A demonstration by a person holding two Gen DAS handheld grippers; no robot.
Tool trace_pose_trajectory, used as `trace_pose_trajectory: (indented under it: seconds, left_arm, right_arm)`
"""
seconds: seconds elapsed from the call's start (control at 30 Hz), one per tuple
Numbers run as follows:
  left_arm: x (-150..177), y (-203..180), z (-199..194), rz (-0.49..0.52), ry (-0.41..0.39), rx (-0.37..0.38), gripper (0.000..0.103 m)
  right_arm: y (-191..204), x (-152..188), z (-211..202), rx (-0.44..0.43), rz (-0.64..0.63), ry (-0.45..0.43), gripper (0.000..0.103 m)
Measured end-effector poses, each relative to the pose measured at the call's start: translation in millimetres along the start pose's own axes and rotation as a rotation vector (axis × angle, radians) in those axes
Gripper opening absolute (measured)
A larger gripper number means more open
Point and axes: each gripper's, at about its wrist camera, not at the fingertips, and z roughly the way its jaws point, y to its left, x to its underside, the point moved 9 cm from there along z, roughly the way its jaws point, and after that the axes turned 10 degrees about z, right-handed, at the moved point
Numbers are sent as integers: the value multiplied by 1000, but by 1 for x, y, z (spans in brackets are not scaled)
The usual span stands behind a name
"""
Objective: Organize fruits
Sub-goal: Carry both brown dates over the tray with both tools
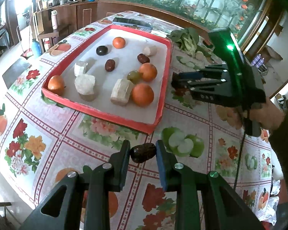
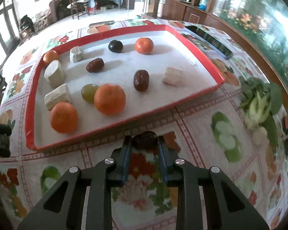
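Observation:
A red-rimmed tray [image 1: 105, 116] [image 2: 29, 105] with a white floor lies on the flowered tablecloth. In it are several oranges [image 1: 143, 94] [image 2: 109, 98], two dark red dates [image 2: 141, 80], a dark plum [image 2: 115, 46], a green grape [image 2: 88, 93] and several white chunks [image 1: 122, 92]. My left gripper [image 1: 143, 151] is shut on a dark date [image 1: 143, 152], just above the cloth in front of the tray's near rim. My right gripper [image 2: 145, 143] [image 1: 175, 82] is shut on another dark date [image 2: 145, 140], beside the tray's right rim.
Leafy greens [image 1: 186, 38] [image 2: 259, 99] lie on the table right of the tray. A dark flat phone [image 1: 132, 23] [image 2: 211, 36] lies beyond the tray's far rim. A person's hand [image 1: 268, 115] and sleeve hold the right gripper. Cabinets and furniture stand behind the table.

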Motion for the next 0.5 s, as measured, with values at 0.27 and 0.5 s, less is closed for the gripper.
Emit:
trace_pose_trajectory:
  seconds: [0.27, 0.5]
  left_arm:
    - [-18, 2, 5, 22, -10, 42, 30]
    - [-59, 44, 13, 7, -29, 6, 30]
  right_arm:
    - [-4, -20, -33, 14, 93, -73, 25]
    - [14, -62, -36, 0, 170, -143, 25]
